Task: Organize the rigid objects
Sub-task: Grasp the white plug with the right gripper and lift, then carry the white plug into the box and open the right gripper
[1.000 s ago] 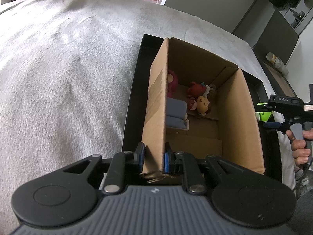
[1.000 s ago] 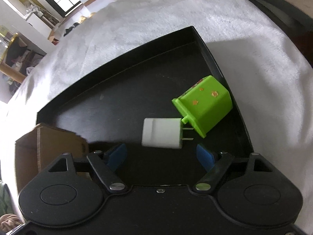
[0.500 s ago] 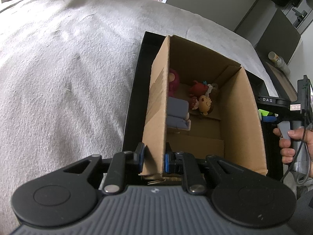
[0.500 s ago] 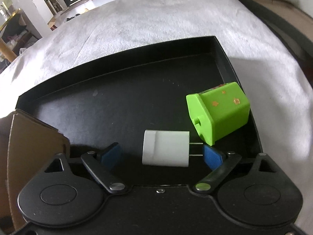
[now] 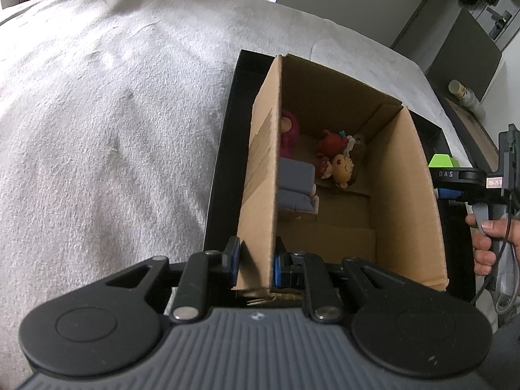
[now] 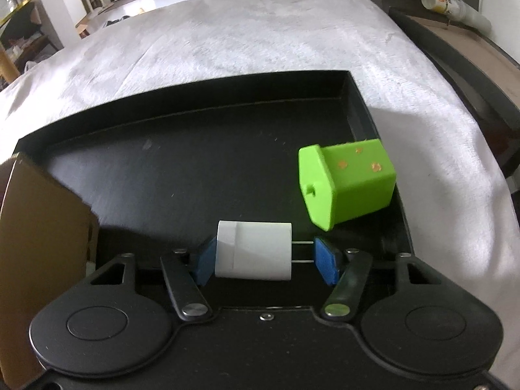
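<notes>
My left gripper point(image 5: 255, 261) is shut on the near left wall of an open cardboard box point(image 5: 406, 201) that stands in a black tray point(image 5: 224, 162). Inside the box lie a grey-blue block point(image 5: 295, 183) and several small toy figures point(image 5: 338, 162). My right gripper point(image 6: 265, 255) is shut on a white wall charger point(image 6: 253, 250), left pad on its body, right pad on the prong tips. A green block with orange dots point(image 6: 347, 183) lies to its right in the tray point(image 6: 195, 162). The box corner point(image 6: 42, 243) shows at left.
The tray sits on a white textured cloth point(image 5: 113, 130). The right gripper and the hand holding it point(image 5: 487, 227) show at the right of the left wrist view. A dark cabinet with a bottle point(image 6: 451, 3) stands at the far right.
My right gripper has closed in on the white charger and now grips it. The view has swung so the green block sits further right. The left gripper holds the box wall as before.
</notes>
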A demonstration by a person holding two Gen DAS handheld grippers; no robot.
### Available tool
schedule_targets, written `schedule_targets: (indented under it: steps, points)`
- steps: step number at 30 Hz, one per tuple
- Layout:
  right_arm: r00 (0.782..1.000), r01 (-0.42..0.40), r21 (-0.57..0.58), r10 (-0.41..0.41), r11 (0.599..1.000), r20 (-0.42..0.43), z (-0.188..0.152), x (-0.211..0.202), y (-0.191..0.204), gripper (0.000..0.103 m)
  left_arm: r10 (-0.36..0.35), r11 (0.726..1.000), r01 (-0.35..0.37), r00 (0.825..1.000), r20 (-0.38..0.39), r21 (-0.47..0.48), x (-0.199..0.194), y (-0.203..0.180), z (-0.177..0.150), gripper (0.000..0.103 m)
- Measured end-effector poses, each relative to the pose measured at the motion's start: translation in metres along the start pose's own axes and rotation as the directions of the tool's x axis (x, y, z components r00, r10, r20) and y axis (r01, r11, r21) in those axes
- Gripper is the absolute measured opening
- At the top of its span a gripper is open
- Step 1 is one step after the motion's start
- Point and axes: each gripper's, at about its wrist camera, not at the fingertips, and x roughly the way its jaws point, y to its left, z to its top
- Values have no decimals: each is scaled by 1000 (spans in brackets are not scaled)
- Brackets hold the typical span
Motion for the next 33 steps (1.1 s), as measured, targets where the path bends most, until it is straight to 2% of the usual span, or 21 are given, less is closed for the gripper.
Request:
schedule_targets:
  steps: [7, 17, 33]
  points:
    - [999, -8, 24, 9, 1000, -38, -9, -12, -4, 61, 4, 1000, -4, 1000, 2, 7, -1, -1, 0, 18]
    - [999, -36, 47, 37, 998, -32, -18, -41, -11, 61, -6, 1000, 6, 1000, 24, -1, -8, 0, -1, 17]
    - [991, -136, -41, 136, 990, -6, -17, -94, 12, 61, -38, 999, 39, 997, 63, -19, -17, 2, -3, 16]
